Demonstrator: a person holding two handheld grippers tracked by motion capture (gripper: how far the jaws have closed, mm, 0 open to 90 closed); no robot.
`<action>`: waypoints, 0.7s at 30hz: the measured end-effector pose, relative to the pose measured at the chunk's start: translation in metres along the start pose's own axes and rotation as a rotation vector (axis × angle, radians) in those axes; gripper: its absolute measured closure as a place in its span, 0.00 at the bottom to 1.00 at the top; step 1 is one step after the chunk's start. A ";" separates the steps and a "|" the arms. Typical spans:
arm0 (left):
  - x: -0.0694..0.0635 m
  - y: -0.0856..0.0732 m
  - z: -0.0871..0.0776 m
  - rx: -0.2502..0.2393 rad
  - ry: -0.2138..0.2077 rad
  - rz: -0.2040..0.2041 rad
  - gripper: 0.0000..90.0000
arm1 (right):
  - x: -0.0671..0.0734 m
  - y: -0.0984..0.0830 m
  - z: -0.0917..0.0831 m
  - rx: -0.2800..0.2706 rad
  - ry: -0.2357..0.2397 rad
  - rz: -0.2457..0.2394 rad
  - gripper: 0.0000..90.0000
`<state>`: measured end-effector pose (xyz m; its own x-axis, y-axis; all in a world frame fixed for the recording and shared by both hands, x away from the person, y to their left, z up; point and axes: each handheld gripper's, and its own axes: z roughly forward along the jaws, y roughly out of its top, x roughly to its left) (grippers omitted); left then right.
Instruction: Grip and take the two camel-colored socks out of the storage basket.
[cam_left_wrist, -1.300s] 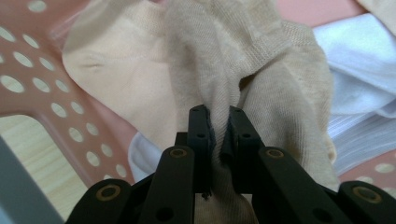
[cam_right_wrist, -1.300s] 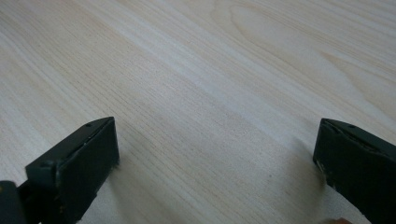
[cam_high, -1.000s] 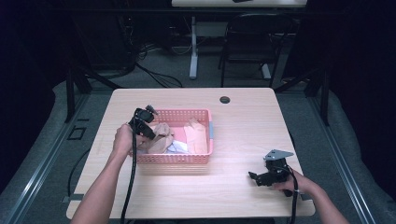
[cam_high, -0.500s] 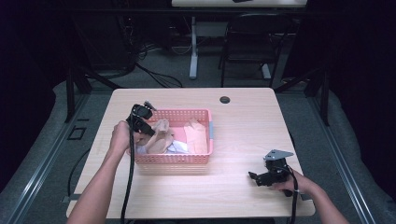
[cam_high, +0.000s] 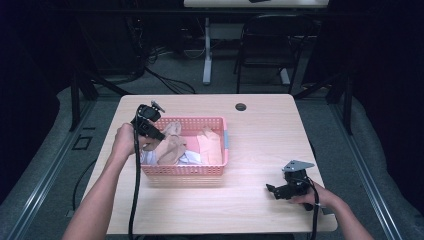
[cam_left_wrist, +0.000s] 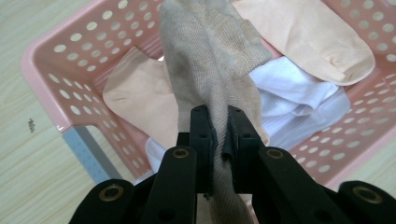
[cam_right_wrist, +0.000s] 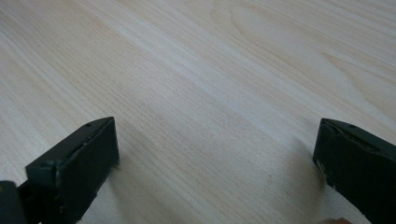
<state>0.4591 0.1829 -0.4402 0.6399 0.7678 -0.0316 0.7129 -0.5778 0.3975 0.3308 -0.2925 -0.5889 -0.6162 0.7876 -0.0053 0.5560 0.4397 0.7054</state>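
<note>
Dark room all around, grey floor with cables and a black chair (cam_high: 270, 45) at the back, and in the middle sits a pale wood-grain counter (cam_high: 260, 135). Biggest thing on it is a pink perforated plastic basket (cam_high: 200, 170), left of centre. Inside it's a pile of socks: a flat peach-coloured sock (cam_left_wrist: 308, 32) along the far side, another peach one (cam_left_wrist: 135, 98) against the near corner wall, and some white ribbed fabric (cam_left_wrist: 299, 98) bunched underneath between them.

Left hand-held gripper (cam_high: 150, 127) is up over the basket's left end, jaws pinched tight on a beige knitted sock (cam_left_wrist: 210, 60). That sock hangs from the jaws with its lower end draping down into the basket, over the other stuff.

Right hand-held gripper (cam_high: 290, 187) is resting on bare counter well off to the right of the basket, jaws spread wide with nothing between them, just wood grain.

Small black round thing (cam_high: 241, 106) sits near the far edge of the counter, can't tell what it is.
</note>
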 end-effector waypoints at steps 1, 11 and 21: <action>-0.001 0.000 -0.003 -0.002 0.001 -0.001 0.91 | 0.000 0.000 0.000 0.001 0.000 -0.001 0.00; 0.001 0.000 -0.030 -0.022 0.014 0.003 0.91 | 0.001 0.000 0.000 -0.006 0.000 0.010 0.00; 0.012 -0.010 -0.050 -0.041 0.029 -0.016 0.91 | 0.001 0.000 0.000 -0.006 0.000 0.010 0.00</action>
<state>0.4451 0.2113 -0.3988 0.6196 0.7848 -0.0123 0.7103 -0.5540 0.4342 0.3301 -0.2917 -0.5894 -0.6101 0.7923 0.0018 0.5592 0.4290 0.7095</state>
